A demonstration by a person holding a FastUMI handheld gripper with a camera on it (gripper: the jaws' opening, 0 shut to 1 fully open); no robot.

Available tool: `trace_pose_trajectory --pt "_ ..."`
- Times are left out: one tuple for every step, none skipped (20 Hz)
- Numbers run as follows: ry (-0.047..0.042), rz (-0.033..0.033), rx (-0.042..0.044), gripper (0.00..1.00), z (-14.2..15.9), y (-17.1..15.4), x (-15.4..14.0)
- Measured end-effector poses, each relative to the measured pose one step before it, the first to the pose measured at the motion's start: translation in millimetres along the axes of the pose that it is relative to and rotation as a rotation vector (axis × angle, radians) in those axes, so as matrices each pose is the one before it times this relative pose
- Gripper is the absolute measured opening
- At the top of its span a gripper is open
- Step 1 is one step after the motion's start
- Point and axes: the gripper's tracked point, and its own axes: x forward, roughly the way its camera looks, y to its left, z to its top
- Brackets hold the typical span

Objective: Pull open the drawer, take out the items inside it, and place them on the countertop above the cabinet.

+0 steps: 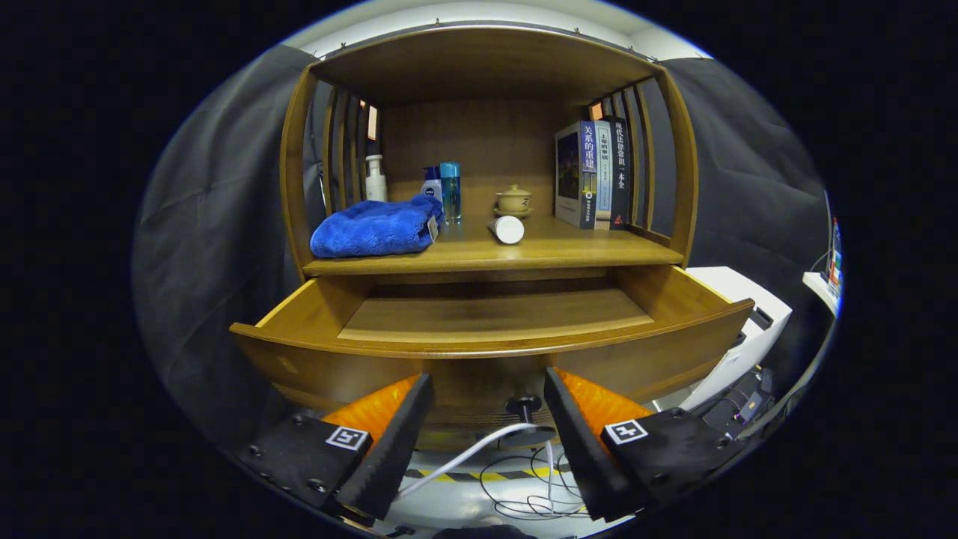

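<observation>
Gripper (486, 408): jaws wide, nothing held, just before drawer front.
Drawer (494, 348): stood pulled open.
Countertop (554, 251): blue towel (370, 228), bottles, teacup, books.

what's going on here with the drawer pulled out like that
A person is holding a handheld claw in front of a wooden cabinet. Its fingers are spread open and grip nothing, sitting just short of the drawer, near its dark knob. The drawer is pulled open and the part of its floor in view looks bare. On the countertop above sit a blue towel, some bottles, a lidded cup, a white container lying on its side and books.
</observation>
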Motion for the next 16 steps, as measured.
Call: trace_pose_trajectory --pt "0.01803 -0.00307 -0.01005 0.99 -1.96 0.15 5.90" --pt "-0.00786 -0.00282 -0.00697 0.99 3.66 -0.67 4.34" --pt "0.00027 -0.00117 -0.00545 0.99 0.61 0.92 3.35" --pt "-0.00495 -0.00174 0.00132 0.99 3.99 -0.13 5.92" --pt "-0.00291 -0.00329 0.00011 0.99 2.19 0.64 5.55" --pt "-0.00358 -0.00290 -0.00354 0.99 1.45 0.82 5.66" --pt "-0.00544 -0.00394 -0.00362 0.99 2.52 0.65 5.01" --pt "-0.00189 -0.00503 -0.00320 0.99 1.30 1.04 5.01" --pt "-0.00190 -0.00539 -0.00800 0.99 1.16 1.06 3.90" --pt "0.00161 -0.00633 -0.01105 0.99 1.52 0.63 5.39" --pt "-0.00023 -0.00380 -0.01291 0.99 0.24 0.07 1.77" --pt "0.00226 -0.00170 -0.01633 0.99 -1.47 0.85 3.24" --pt "-0.00039 -0.00290 -0.01090 0.99 0.04 0.30 1.13" --pt "-0.00253 -0.00127 -0.00380 0.99 0.47 -0.11 2.09" --pt "0.00118 -0.00044 0.00370 0.99 1.50 0.75 1.65" --pt "0.00121 -0.00005 0.00586 0.99 0.34 0.72 3.28"
